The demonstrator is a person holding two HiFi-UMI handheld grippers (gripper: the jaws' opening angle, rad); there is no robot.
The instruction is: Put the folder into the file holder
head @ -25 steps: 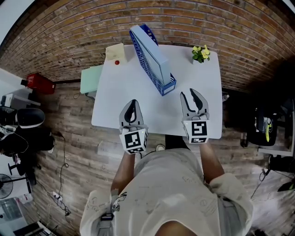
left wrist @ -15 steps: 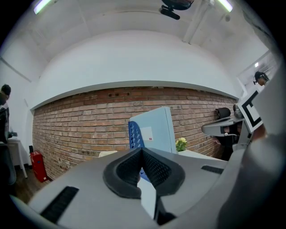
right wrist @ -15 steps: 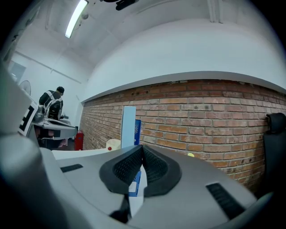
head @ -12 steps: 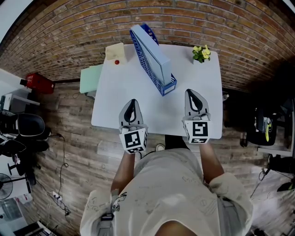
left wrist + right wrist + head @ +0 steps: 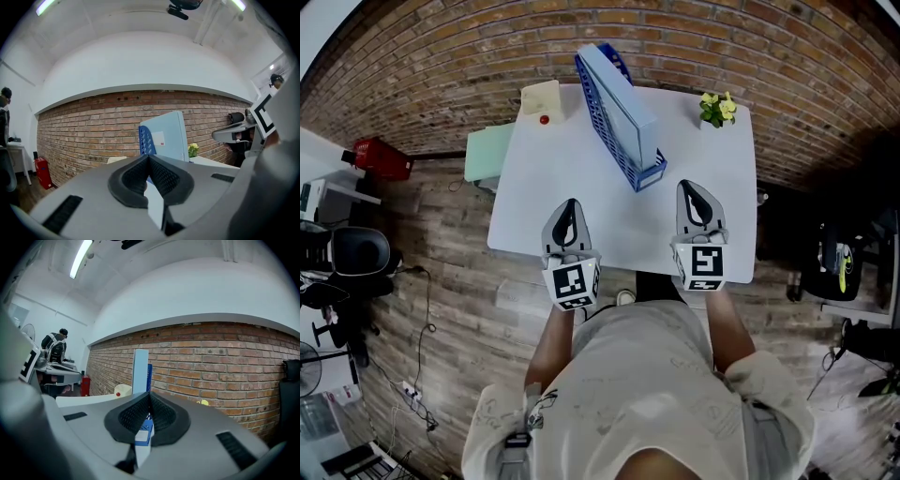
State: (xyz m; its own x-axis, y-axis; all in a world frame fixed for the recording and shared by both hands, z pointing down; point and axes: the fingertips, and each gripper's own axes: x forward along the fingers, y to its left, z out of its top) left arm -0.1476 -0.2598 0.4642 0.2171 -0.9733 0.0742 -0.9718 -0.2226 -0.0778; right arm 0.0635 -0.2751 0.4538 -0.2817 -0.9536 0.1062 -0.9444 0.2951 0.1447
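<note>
A light blue folder [image 5: 626,96] stands upright inside the blue mesh file holder [image 5: 602,120] at the back middle of the white table [image 5: 553,173]. My left gripper [image 5: 569,203] hovers over the table's front edge, shut and empty. To its right, my right gripper [image 5: 691,186] is also shut with nothing in it, a little in front of the holder's near end. In the left gripper view the folder [image 5: 167,136] and holder [image 5: 145,140] rise beyond the closed jaws. The right gripper view shows the folder [image 5: 139,371] edge-on ahead.
A small pot of yellow flowers [image 5: 714,110] sits at the table's back right corner. A cream box [image 5: 538,97] and a red ball [image 5: 545,119] are at the back left. A green stool [image 5: 486,157] stands by the table's left side; brick wall lies behind.
The right gripper's jaws, open a second ago, have shut on nothing. The left gripper has stayed put. The head view has shifted slightly.
</note>
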